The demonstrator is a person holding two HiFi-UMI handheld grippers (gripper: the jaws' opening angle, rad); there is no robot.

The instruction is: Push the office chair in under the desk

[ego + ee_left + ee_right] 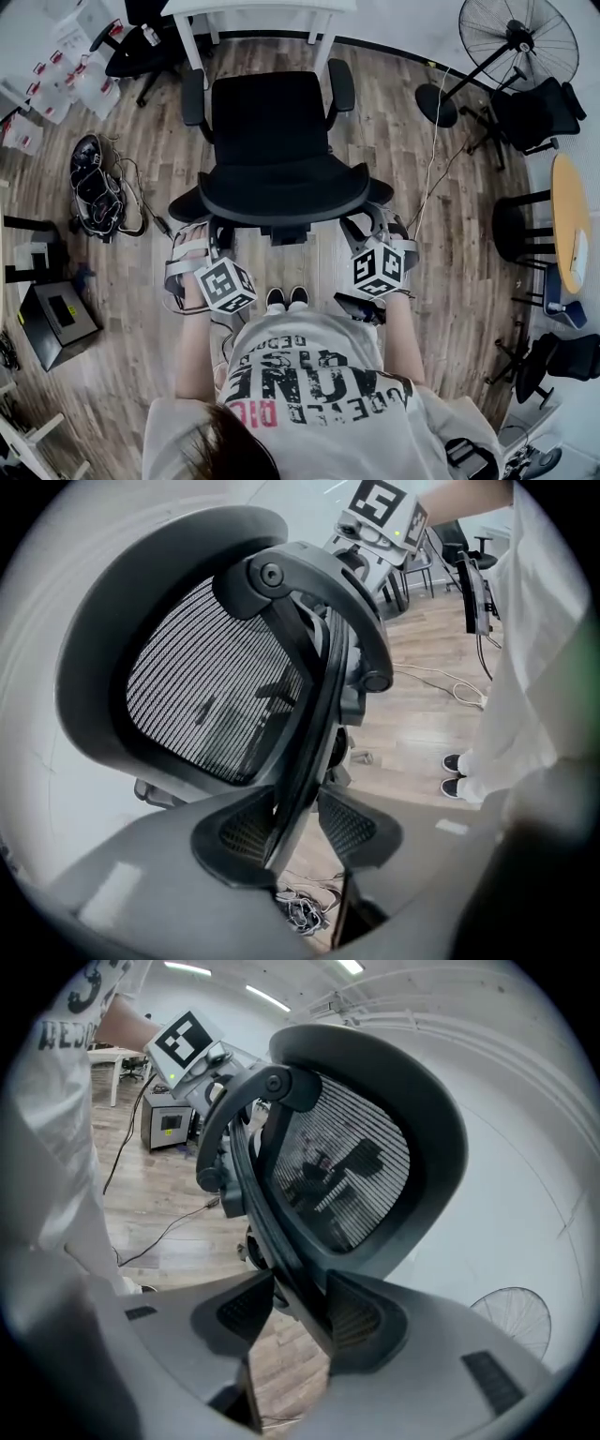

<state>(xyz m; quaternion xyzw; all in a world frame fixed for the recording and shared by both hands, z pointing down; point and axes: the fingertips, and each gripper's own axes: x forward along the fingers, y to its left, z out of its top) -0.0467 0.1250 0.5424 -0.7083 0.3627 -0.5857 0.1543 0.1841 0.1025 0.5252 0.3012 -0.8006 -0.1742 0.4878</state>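
While the black mesh-backed office chair (272,141) stood short of the white counter (258,11), seat facing it, the left gripper (300,832) and right gripper (295,1314) had fingers clamped on its backrest frame. Pushing seemed under way; next needed: a straight, even shove toward the counter.

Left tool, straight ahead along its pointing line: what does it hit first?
The black mesh office chair's curved plastic back frame: it sits between the left tool's jaws, seemingly clamped, so no free travel ahead.
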